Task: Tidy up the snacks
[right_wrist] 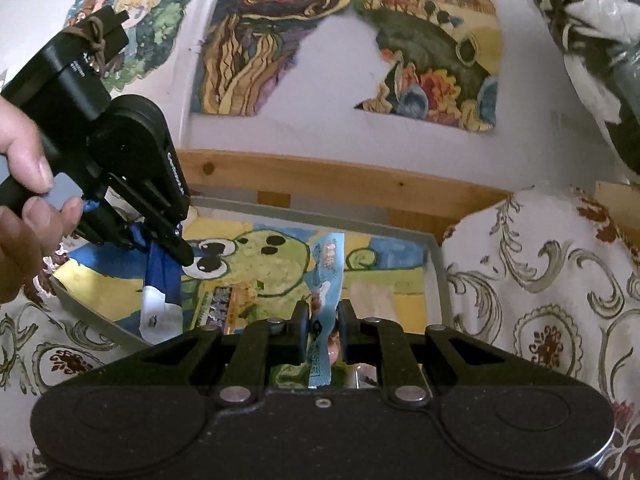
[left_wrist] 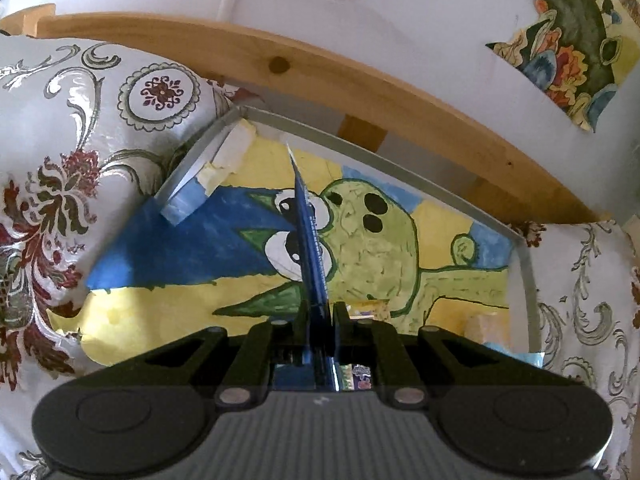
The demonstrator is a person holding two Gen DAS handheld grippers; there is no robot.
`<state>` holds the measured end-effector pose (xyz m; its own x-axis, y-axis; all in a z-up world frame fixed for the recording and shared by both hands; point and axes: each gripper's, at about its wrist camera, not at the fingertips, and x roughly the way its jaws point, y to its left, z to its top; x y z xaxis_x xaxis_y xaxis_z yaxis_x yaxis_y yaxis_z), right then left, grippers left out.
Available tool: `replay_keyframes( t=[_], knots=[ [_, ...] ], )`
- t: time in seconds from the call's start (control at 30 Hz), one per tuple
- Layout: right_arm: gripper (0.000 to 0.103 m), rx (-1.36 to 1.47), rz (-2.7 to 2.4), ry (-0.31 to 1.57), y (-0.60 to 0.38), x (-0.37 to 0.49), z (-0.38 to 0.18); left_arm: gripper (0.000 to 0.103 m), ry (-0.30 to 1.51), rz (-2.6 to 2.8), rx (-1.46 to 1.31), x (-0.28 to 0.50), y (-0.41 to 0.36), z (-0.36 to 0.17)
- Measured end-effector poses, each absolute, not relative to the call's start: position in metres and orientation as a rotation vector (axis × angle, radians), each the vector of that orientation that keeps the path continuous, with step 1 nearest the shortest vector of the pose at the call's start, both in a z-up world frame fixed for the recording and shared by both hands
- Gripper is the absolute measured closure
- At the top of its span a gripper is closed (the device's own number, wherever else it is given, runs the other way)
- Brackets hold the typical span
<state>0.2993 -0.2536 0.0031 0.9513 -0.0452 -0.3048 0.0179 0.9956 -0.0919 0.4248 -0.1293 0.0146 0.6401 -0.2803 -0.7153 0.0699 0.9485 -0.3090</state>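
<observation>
Each tongs pinches a packet over the tray (right_wrist: 438, 276).

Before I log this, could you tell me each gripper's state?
Left gripper: shut on a dark blue snack packet.
Right gripper: shut on a light blue snack packet.

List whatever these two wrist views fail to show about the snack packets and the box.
- Dark blue packet: left wrist view sees it edge-on, so its face and print are unreadable.
- Light blue packet: right wrist view; print too small, lower end behind the right gripper.
- Box: near wall and part of its floor cut off by the gripper bodies in both views.
- Small packet lying in the box: partly covered, label blurred.
</observation>
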Motion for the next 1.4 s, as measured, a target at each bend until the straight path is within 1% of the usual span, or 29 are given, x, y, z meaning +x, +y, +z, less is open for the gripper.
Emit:
replay_keyframes(
  t=[0.03,0.1,0.13,0.17,0.23,0.27,0.33,0.37,0.4,0.43,0.47,0.53,0.57,0.6,0.67,0.7,0.77,0.87,1.0,1.2,1.4],
  knots=[
    [0.085,-0.091,-0.037,0.315,-0.253,0.300,0.003,0.090,0.857,-0.195,-0.253,0.426,-0.131,0.014],
    [0.080,-0.100,-0.045,0.311,-0.252,0.299,0.003,0.087,0.865,-0.183,-0.229,0.426,-0.135,0.012],
    [0.080,-0.099,-0.045,0.309,-0.252,0.299,0.003,0.079,0.869,-0.178,-0.222,0.426,-0.136,0.011],
    [0.077,-0.095,-0.045,0.307,-0.253,0.299,0.004,0.073,0.871,-0.178,-0.215,0.425,-0.137,0.010],
    [0.069,-0.092,-0.046,0.306,-0.254,0.298,0.006,0.051,0.863,-0.170,-0.202,0.422,-0.138,0.009],
    [0.067,-0.091,-0.046,0.303,-0.254,0.297,0.006,0.046,0.856,-0.164,-0.193,0.420,-0.139,0.009],
    [0.063,-0.088,-0.047,0.299,-0.254,0.296,0.008,0.032,0.845,-0.159,-0.172,0.416,-0.139,0.009],
    [0.058,-0.086,-0.048,0.295,-0.255,0.295,0.009,0.028,0.843,-0.158,-0.165,0.413,-0.139,0.009],
    [0.056,-0.083,-0.049,0.290,-0.255,0.294,0.010,0.021,0.841,-0.158,-0.161,0.411,-0.139,0.009],
    [0.050,-0.081,-0.050,0.285,-0.255,0.292,0.012,0.017,0.837,-0.155,-0.158,0.408,-0.138,0.009],
    [0.045,-0.081,-0.052,0.279,-0.255,0.291,0.013,0.016,0.832,-0.151,-0.158,0.404,-0.136,0.010],
    [0.039,-0.081,-0.058,0.266,-0.255,0.287,0.017,0.010,0.822,-0.153,-0.161,0.397,-0.133,0.011],
    [0.034,-0.079,-0.062,0.258,-0.255,0.284,0.020,0.009,0.816,-0.155,-0.165,0.393,-0.131,0.013],
    [0.032,-0.076,-0.064,0.252,-0.256,0.281,0.022,0.006,0.809,-0.154,-0.169,0.388,-0.129,0.014],
    [0.022,-0.064,-0.068,0.236,-0.257,0.274,0.028,0.002,0.786,-0.156,-0.177,0.377,-0.125,0.018],
    [0.020,-0.058,-0.069,0.230,-0.257,0.270,0.031,0.001,0.774,-0.155,-0.178,0.372,-0.123,0.019],
    [0.012,-0.040,-0.067,0.214,-0.259,0.261,0.037,0.001,0.746,-0.150,-0.176,0.361,-0.118,0.023],
    [0.006,-0.010,-0.053,0.200,-0.260,0.244,0.045,0.001,0.708,-0.142,-0.180,0.342,-0.110,0.028],
    [0.001,0.010,-0.041,0.184,-0.261,0.219,0.055,0.001,0.641,-0.122,-0.179,0.311,-0.097,0.033],
    [0.001,0.033,-0.040,0.161,-0.261,0.182,0.069,0.000,0.545,-0.116,-0.141,0.264,-0.083,0.035],
    [0.001,0.051,-0.036,0.159,-0.258,0.142,0.069,0.000,0.479,-0.121,-0.137,0.218,-0.072,0.034]
  ],
)
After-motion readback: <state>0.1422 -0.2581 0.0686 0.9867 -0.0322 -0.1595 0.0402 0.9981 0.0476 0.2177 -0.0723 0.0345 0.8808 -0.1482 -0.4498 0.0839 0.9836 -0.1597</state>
